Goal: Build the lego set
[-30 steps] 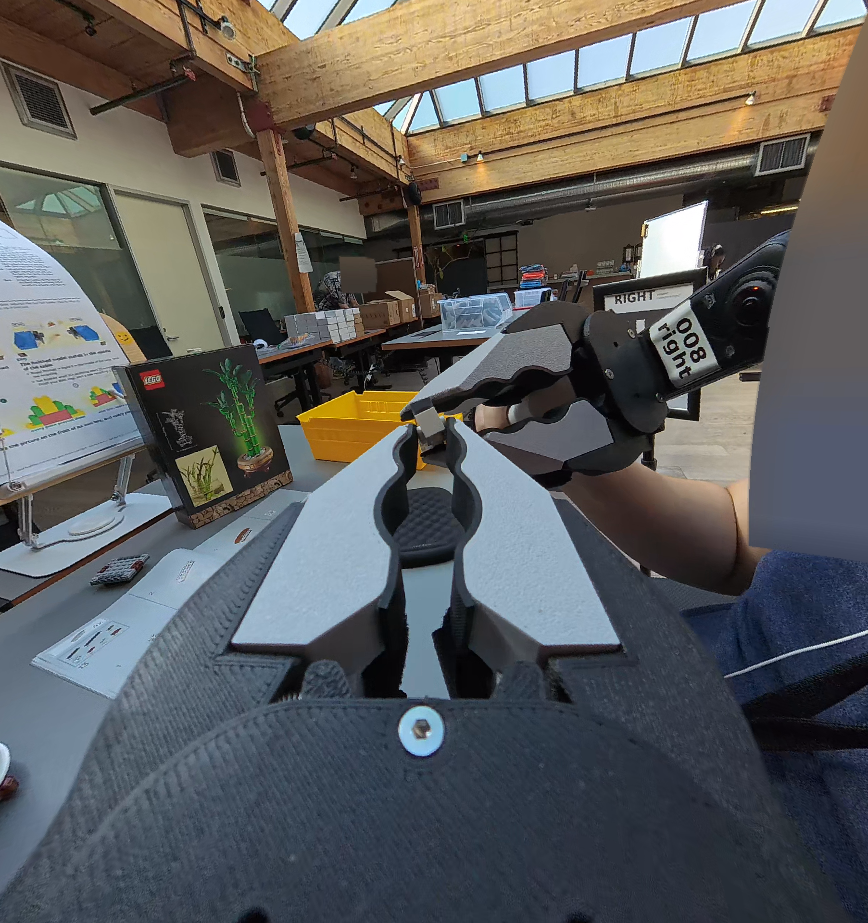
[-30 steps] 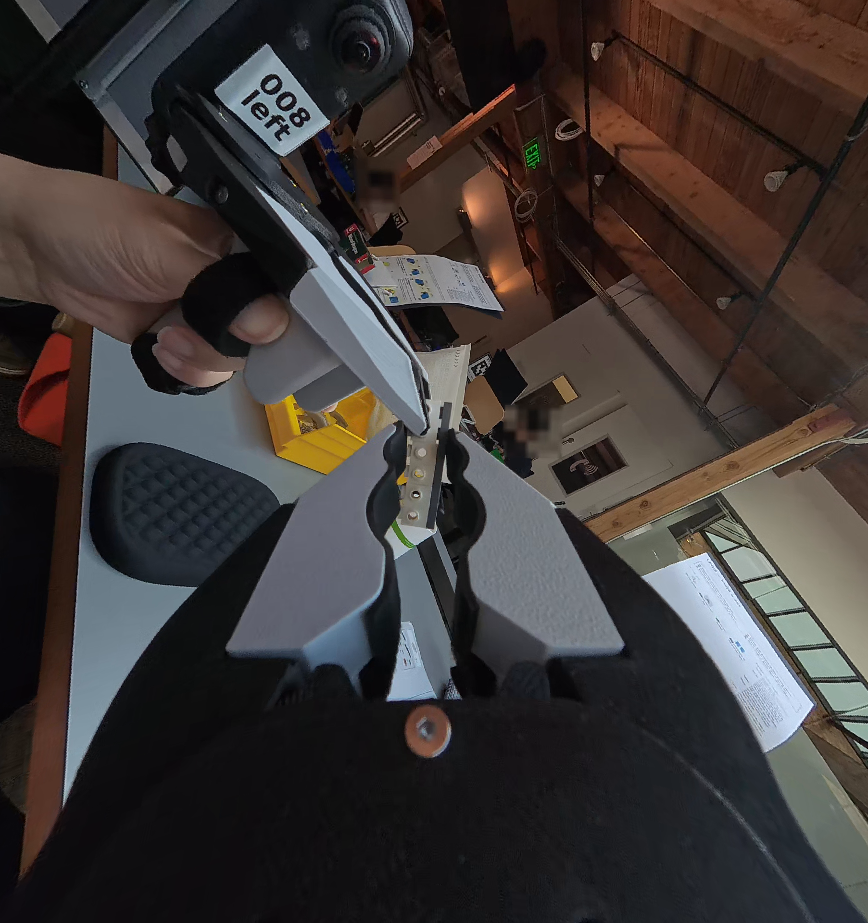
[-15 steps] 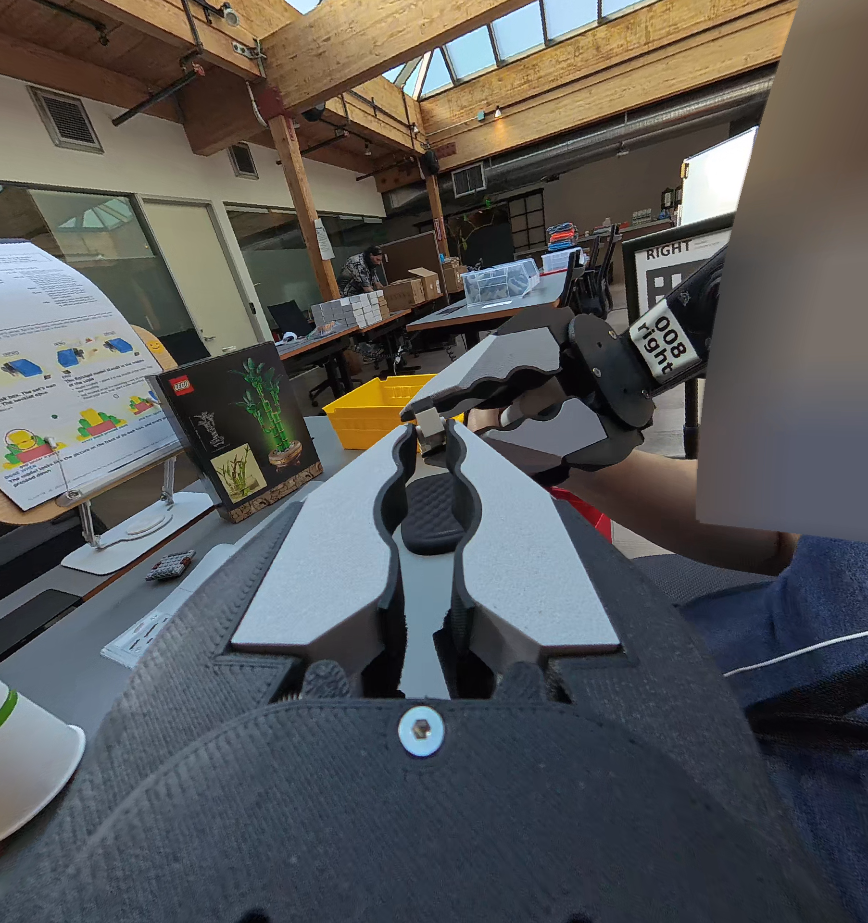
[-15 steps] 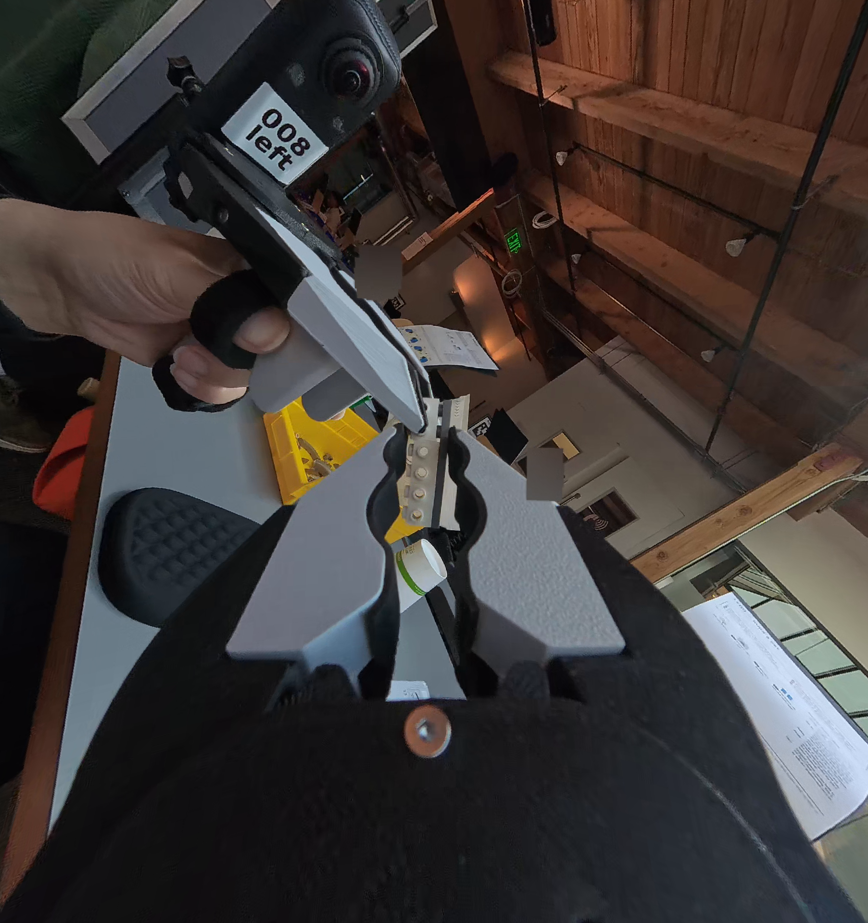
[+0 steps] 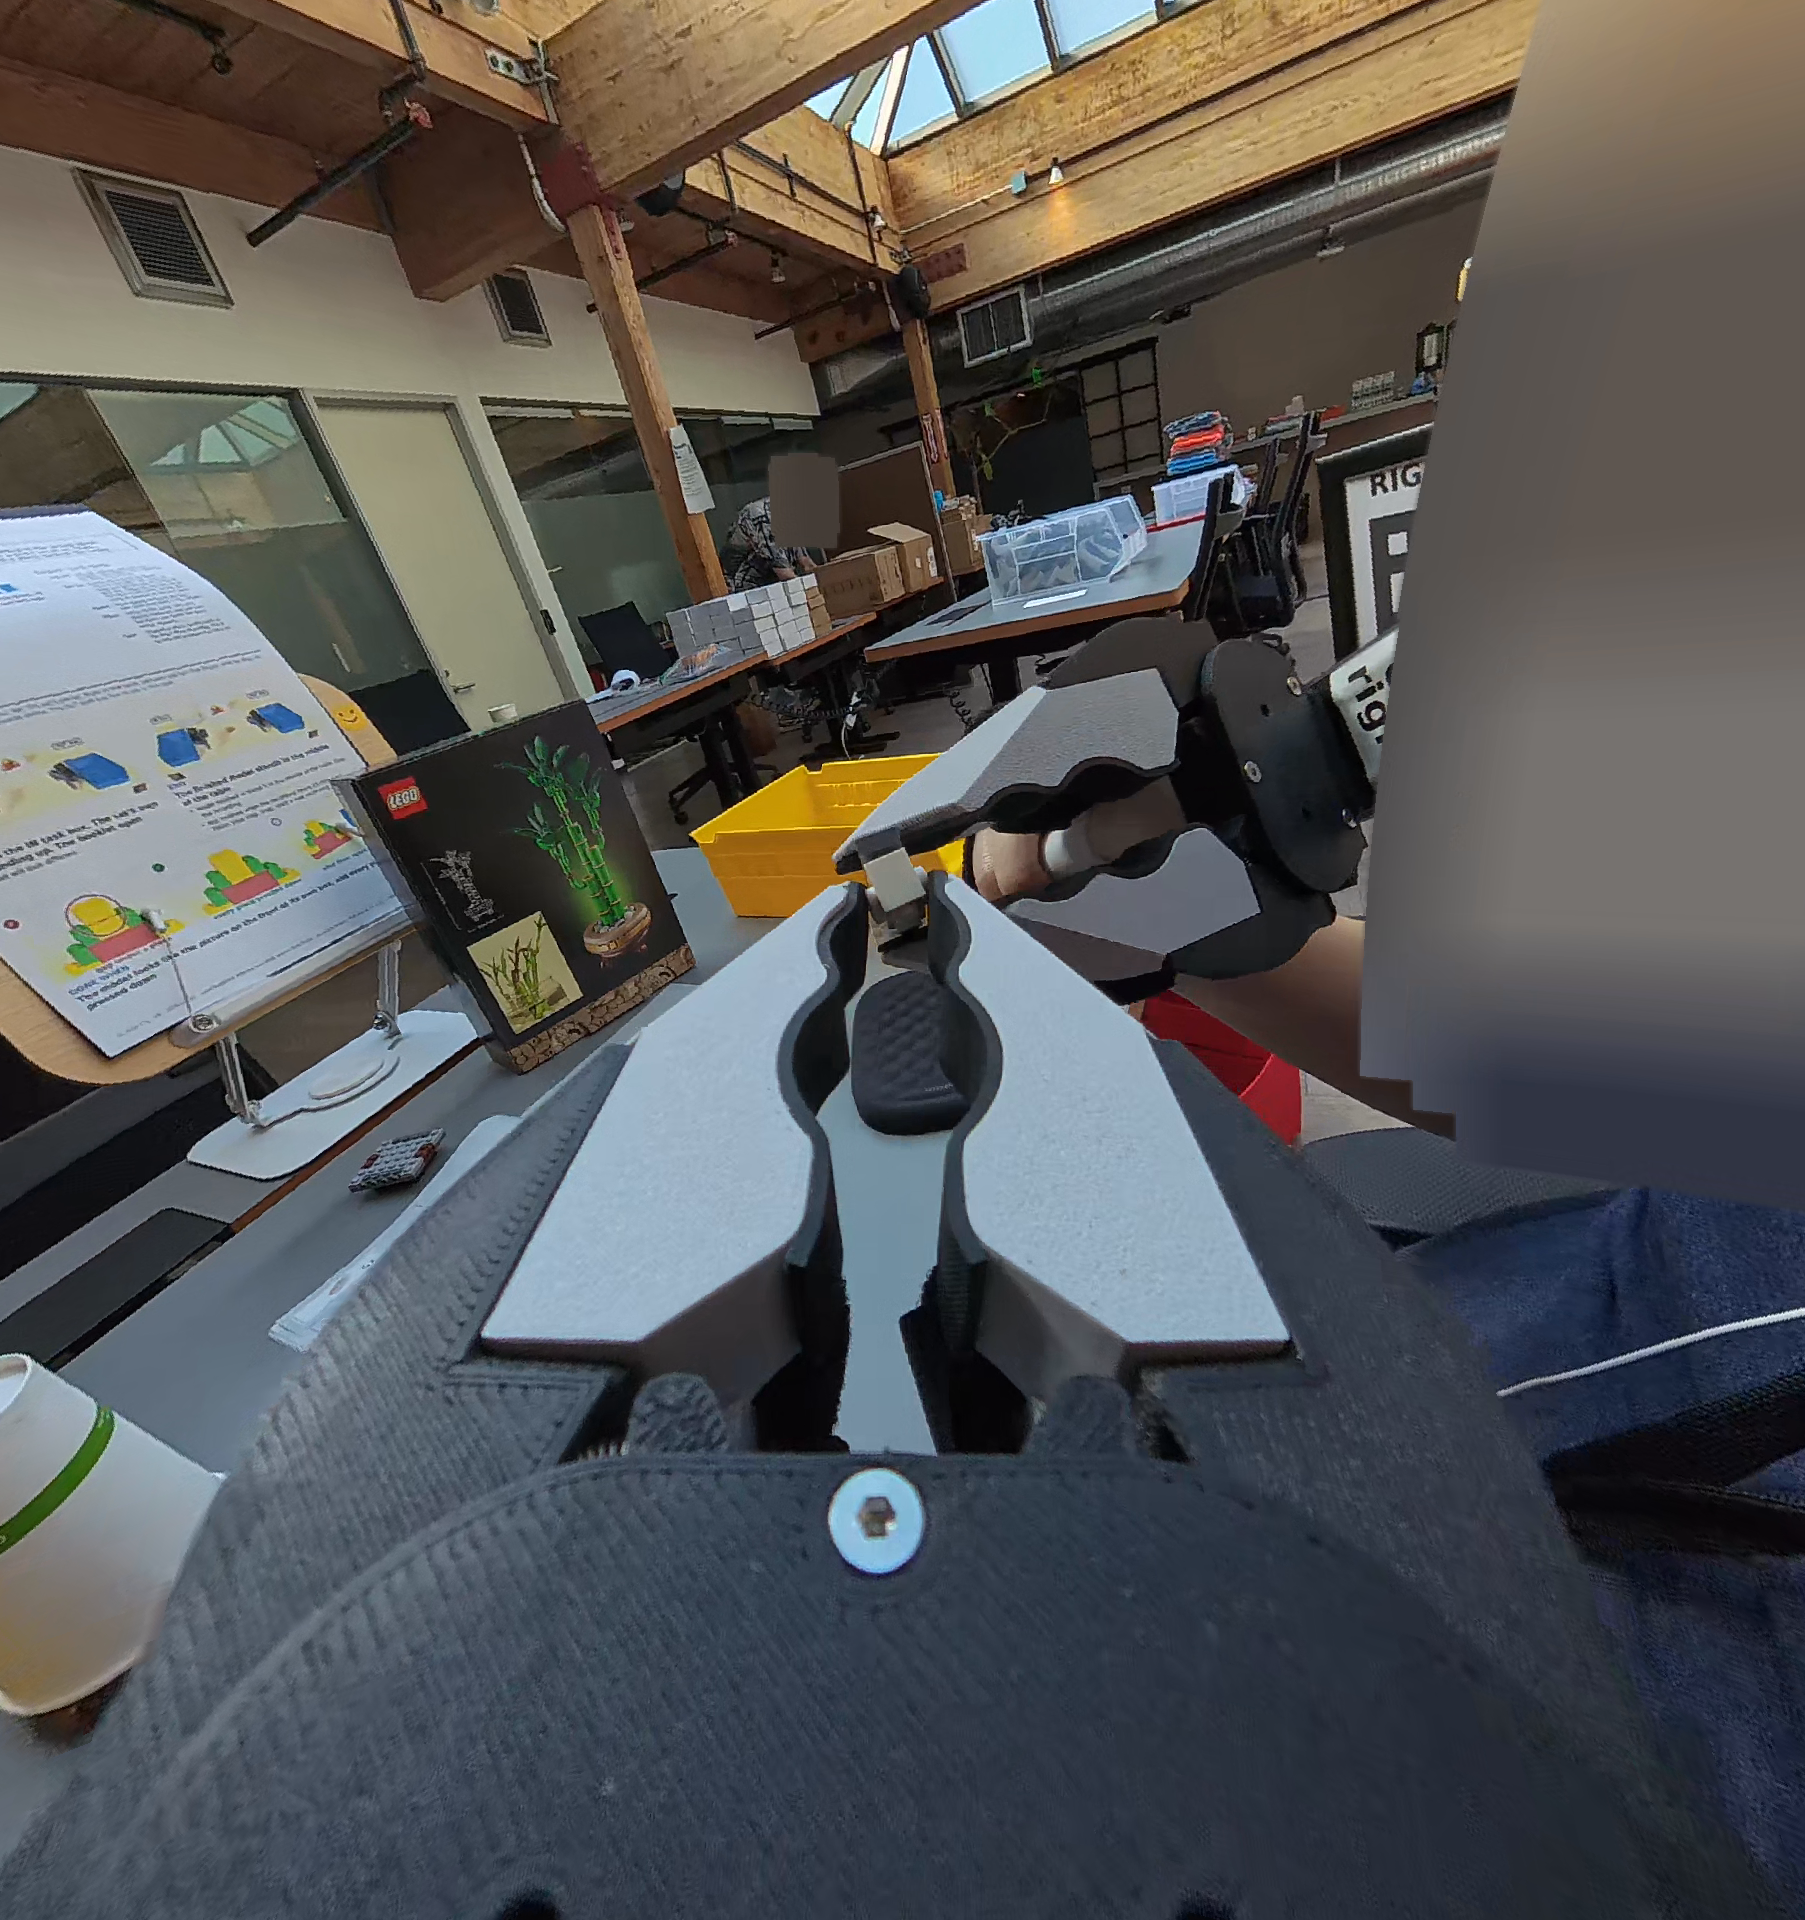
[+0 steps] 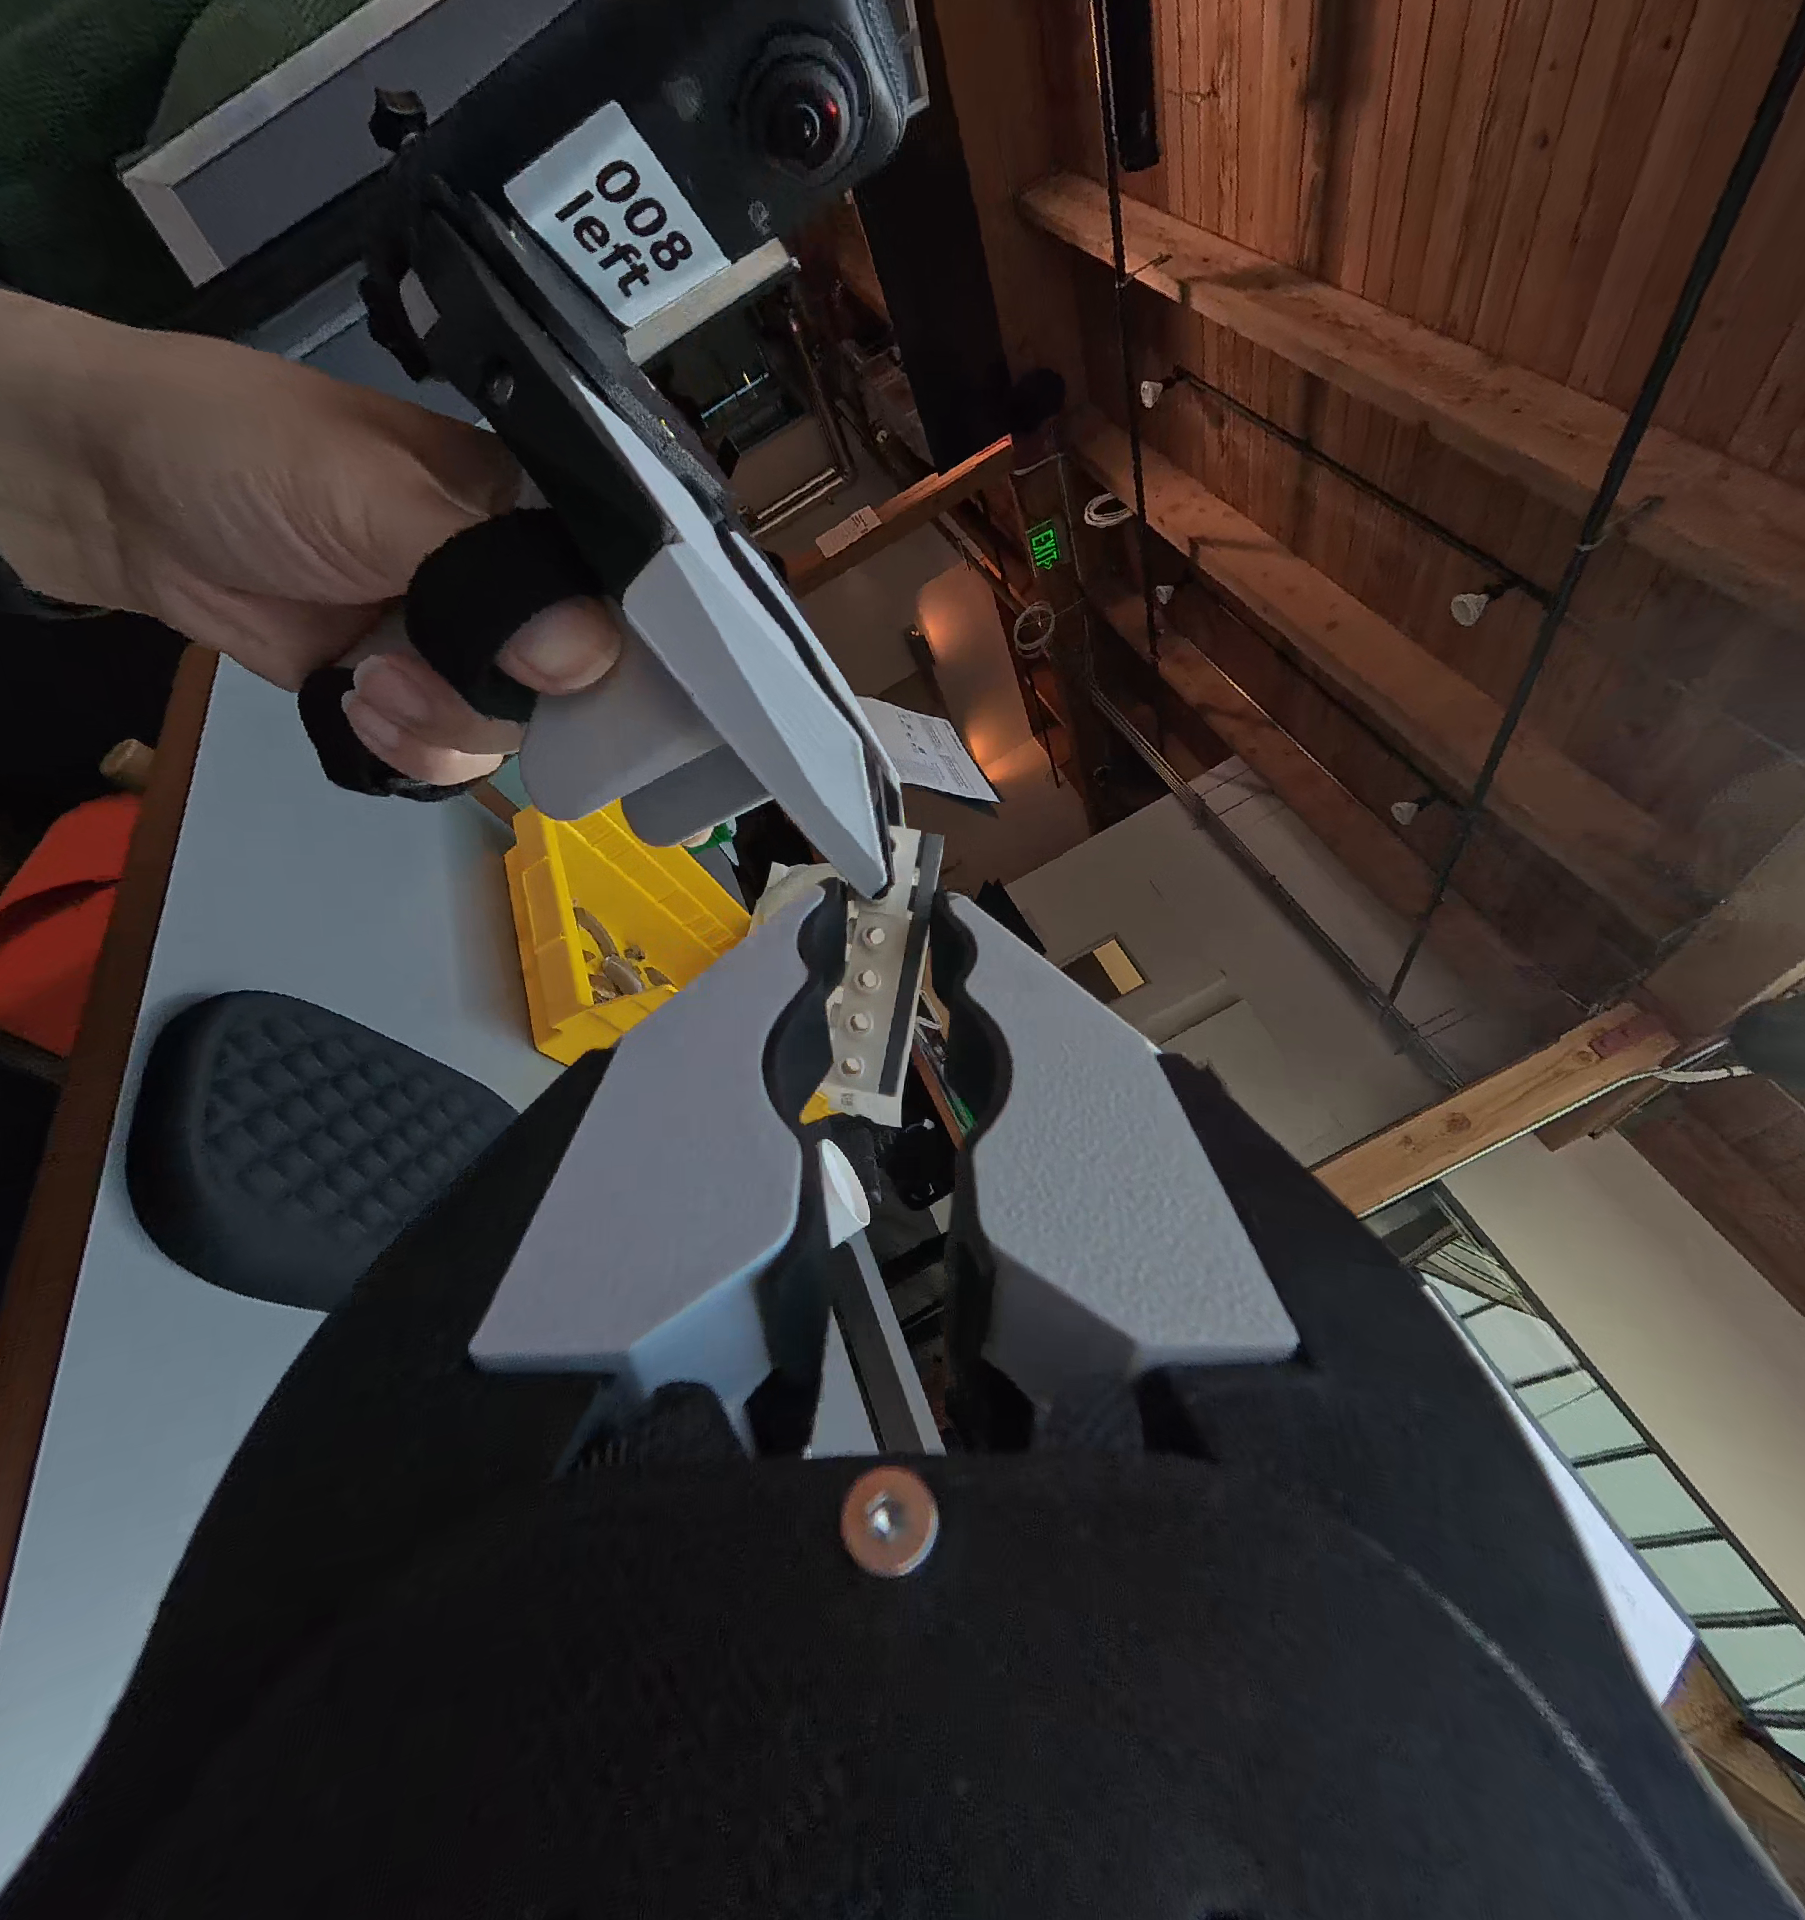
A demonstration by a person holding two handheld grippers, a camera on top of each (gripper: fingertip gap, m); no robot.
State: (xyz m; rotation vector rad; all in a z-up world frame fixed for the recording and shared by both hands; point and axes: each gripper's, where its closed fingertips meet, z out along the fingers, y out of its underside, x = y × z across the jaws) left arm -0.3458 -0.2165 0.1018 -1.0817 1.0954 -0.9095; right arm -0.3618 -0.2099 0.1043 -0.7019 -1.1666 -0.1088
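The right gripper (image 6: 882,914) has its fingers closed on a small lego assembly (image 6: 877,997) — a pale studded plate backed by a dark plate, held edge-on between the pads and lifted well above the table (image 6: 285,904). The left gripper (image 5: 896,902) meets it from the other side: its fingers are drawn nearly together and pinch the tip of the same piece (image 5: 893,883), which shows as a small tan block between them. Both grippers therefore clamp one sub-assembly in mid-air, tips touching or nearly so.

Judging by this, the build is at an early stage: only a few plates are joined, and the current step looks like pressing or seating a part onto the stack. Much is left. The yellow bin (image 5: 804,831) on the table holds loose parts, a small dark studded piece (image 5: 396,1158) lies near the instruction stand (image 5: 150,790), and the set's box (image 5: 524,873) stands upright beside it. A paper cup (image 5: 36,1527) sits at the near left — clear of the work.
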